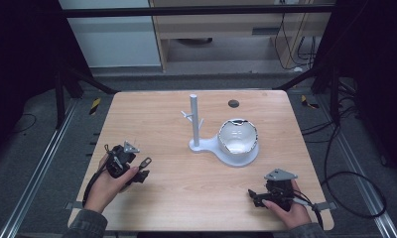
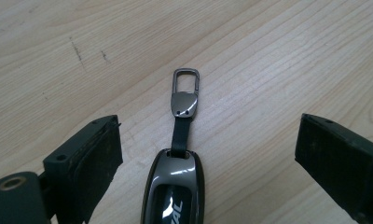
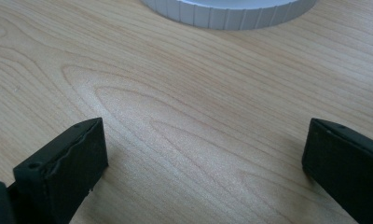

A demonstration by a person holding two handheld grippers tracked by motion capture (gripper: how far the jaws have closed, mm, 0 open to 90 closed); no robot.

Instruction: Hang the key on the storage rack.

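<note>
Nearest in the left gripper view, a key fob (image 2: 174,193) lies flat on the table (image 2: 268,56) between the left gripper's (image 2: 208,154) spread jaws, probably lined up for pinching. The high view adds a white stand (image 1: 194,124) with a bowl (image 1: 237,137), far right of it; the right gripper (image 3: 205,154), jaws apart, idles nearby.

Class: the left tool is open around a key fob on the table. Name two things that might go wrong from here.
1. The key fob lies flat and glossy between the open left tool; closing might let it slip.
2. Its strap and clip hang loose and might snag the hanger stand pegs.
</note>
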